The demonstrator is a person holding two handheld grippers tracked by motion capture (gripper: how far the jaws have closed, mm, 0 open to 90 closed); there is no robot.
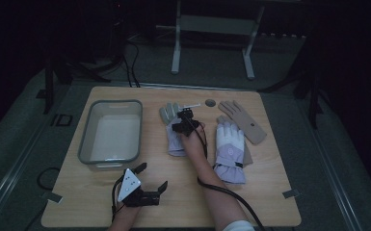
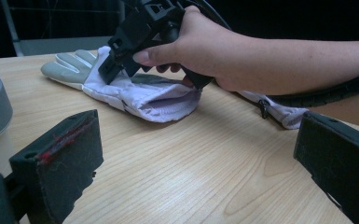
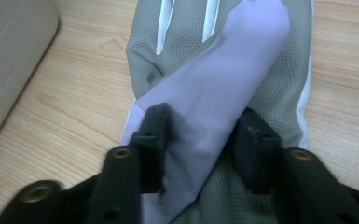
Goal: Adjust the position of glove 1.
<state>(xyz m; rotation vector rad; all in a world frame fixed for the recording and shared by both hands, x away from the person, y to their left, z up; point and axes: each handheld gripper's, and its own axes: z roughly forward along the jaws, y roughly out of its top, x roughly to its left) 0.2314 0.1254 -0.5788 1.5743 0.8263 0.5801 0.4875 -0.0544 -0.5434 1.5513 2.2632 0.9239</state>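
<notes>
On the wooden table, right gripper pinches a raised fold of the lilac-grey glove; left gripper wide open, empty; no legible markings

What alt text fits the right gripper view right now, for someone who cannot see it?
The right gripper pinches a raised fold of lilac fabric on a grey-and-lilac glove, one black jaw either side of it. The glove lies on a wooden table, with a grey bin at the upper left.
</notes>
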